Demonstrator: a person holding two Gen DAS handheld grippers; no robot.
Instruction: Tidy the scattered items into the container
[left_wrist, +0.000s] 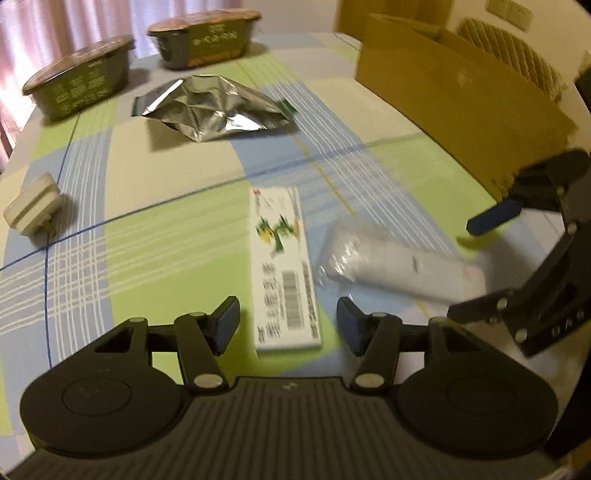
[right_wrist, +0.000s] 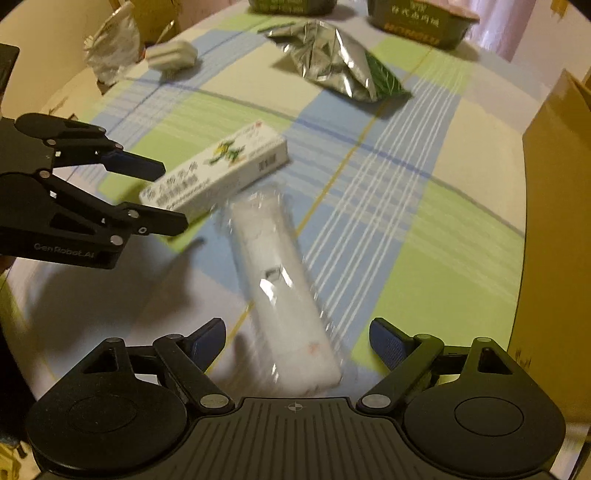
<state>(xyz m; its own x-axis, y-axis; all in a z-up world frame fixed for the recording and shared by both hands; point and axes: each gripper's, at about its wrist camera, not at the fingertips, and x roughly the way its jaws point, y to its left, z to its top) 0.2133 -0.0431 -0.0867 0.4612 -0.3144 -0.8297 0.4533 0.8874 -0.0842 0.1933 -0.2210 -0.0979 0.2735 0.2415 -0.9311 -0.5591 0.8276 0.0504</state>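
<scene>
Left wrist: two tubs (left_wrist: 79, 86), one pouch (left_wrist: 214, 107) (foil, seemingly).

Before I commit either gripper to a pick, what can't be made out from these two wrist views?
- Inside of the cardboard box: only its outer wall shows in the left view; the right view's edge cuts it off.
- Print on the white carton: motion blur in both views.
- What the clear-wrapped white roll is: blur and glare.
- Two green tubs: the right view's top edge crops them.
- Crumpled wrapper past the table edge: too blurred to identify.
</scene>
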